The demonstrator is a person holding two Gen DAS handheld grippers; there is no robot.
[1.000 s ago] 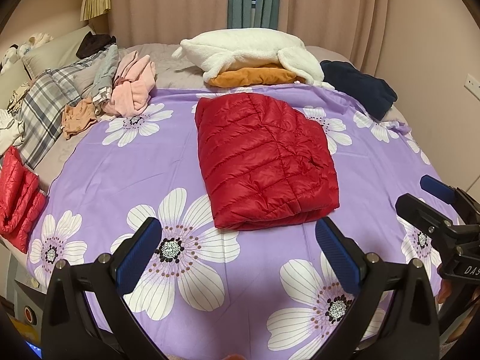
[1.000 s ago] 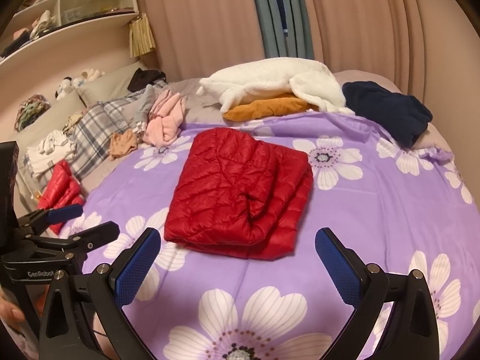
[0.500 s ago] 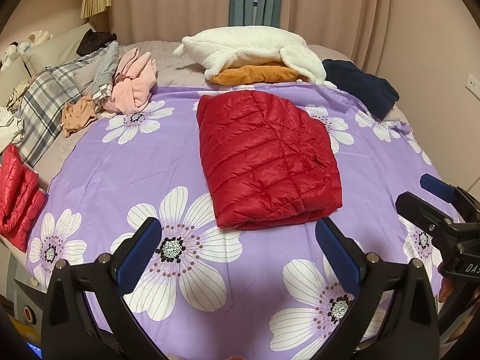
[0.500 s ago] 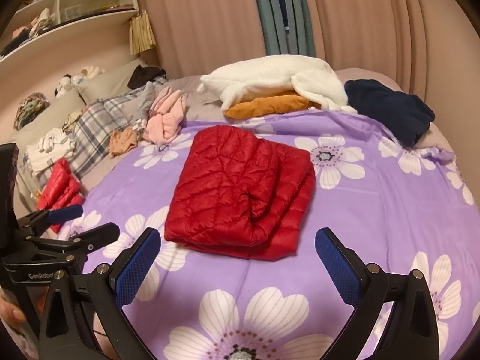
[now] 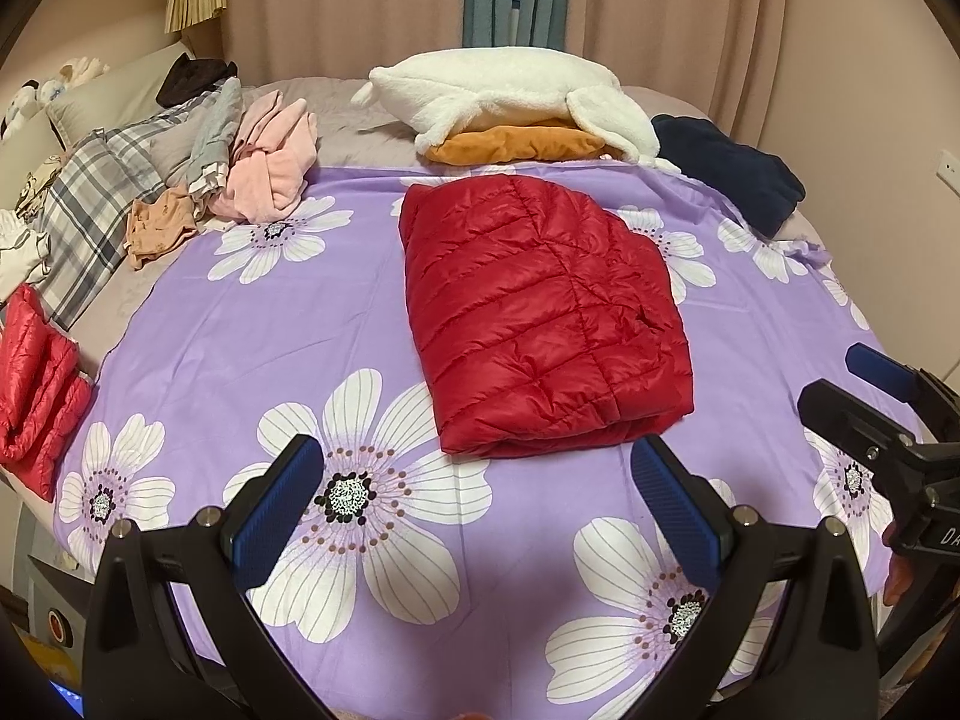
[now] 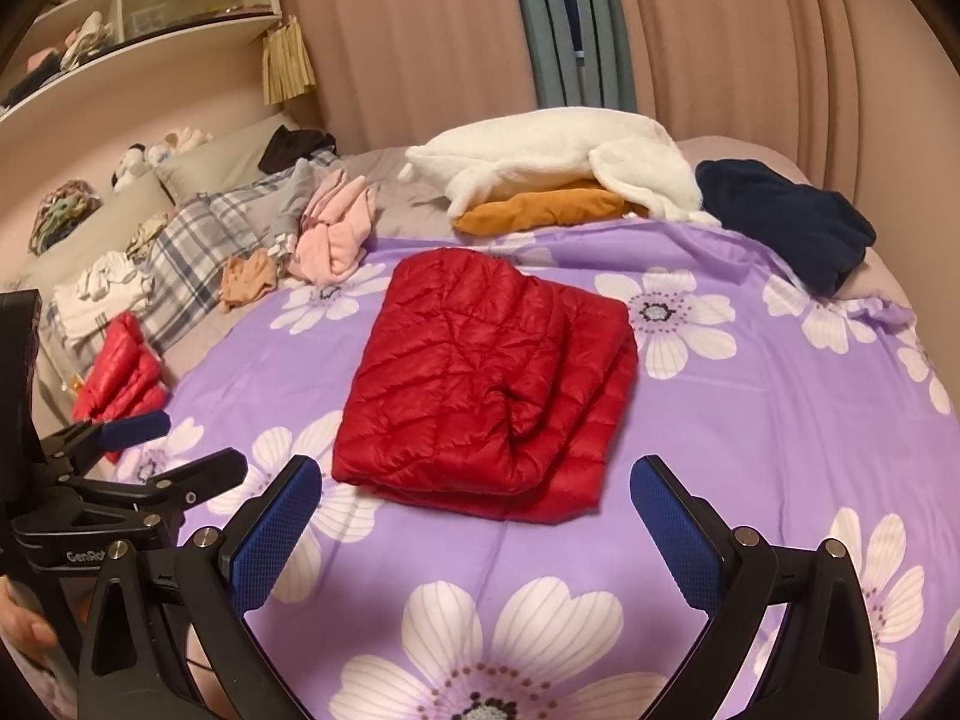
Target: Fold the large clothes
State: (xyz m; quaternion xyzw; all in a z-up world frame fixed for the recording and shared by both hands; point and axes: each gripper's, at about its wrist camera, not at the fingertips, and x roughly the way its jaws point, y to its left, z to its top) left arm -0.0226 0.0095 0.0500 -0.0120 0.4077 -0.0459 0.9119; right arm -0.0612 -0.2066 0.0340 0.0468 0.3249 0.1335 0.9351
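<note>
Red quilted jacket (image 5: 543,312) lies folded into a thick rectangle on the purple flowered bedspread (image 5: 252,348), just beyond the spread blue fingers (image 5: 273,507) of the left gripper (image 5: 474,501) and ahead of the right gripper (image 6: 477,525), whose fingers (image 6: 675,531) are equally wide apart and hold nothing. Farther off, past the jacket, a white fleece (image 5: 510,90) covers an orange garment (image 5: 516,144), with a navy one (image 5: 729,174) to the right. Pink curtains (image 6: 420,30) close the room behind. Since half a second ago the jacket has barely shifted in either view.
</note>
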